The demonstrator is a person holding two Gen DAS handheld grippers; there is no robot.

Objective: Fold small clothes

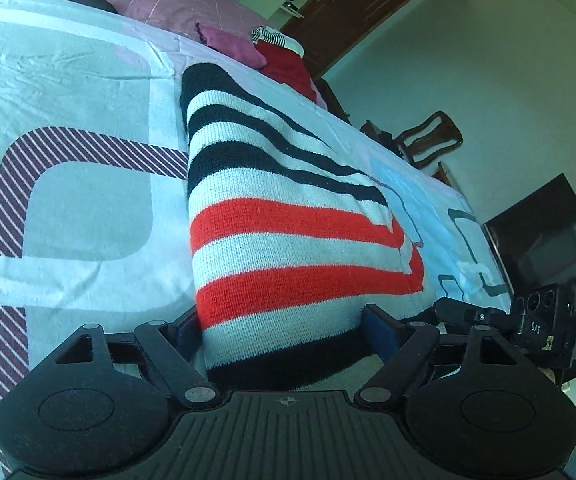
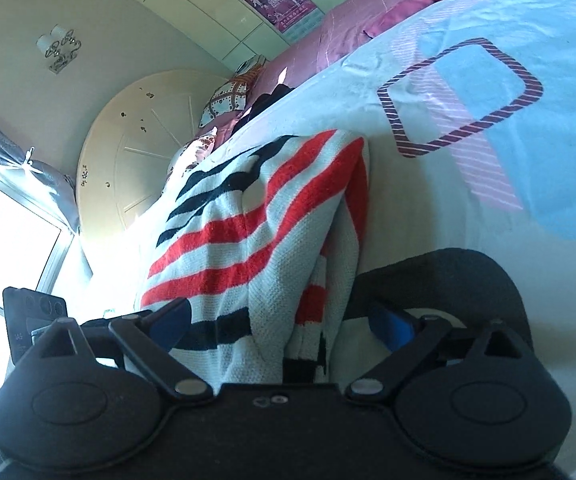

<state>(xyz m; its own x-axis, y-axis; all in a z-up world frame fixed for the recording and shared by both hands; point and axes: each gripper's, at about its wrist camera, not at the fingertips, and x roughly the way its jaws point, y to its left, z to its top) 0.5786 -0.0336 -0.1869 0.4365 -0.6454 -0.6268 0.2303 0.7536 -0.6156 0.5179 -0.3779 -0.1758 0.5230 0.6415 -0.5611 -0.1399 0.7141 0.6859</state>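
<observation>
We see one striped sweater (image 1: 288,220) mid-frame on the bed (image 1: 68,208), between our two tools: the left tool (image 1: 284,326) and right tool (image 2: 284,320) both gape, pads apart. One chair (image 1: 428,140) and one television (image 1: 548,248) stand at right.

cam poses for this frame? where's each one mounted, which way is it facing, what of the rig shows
Left wrist: on the left gripper, looking along its fingers down across the bed sheet at the striped knit garment; its own open jaws and the other gripper's camera block show.
Right wrist: on the right gripper, looking along the sheet toward the round headboard; open jaws straddle the garment's bunched edge.
Shared: garment, sheet, red clothes pile.
</observation>
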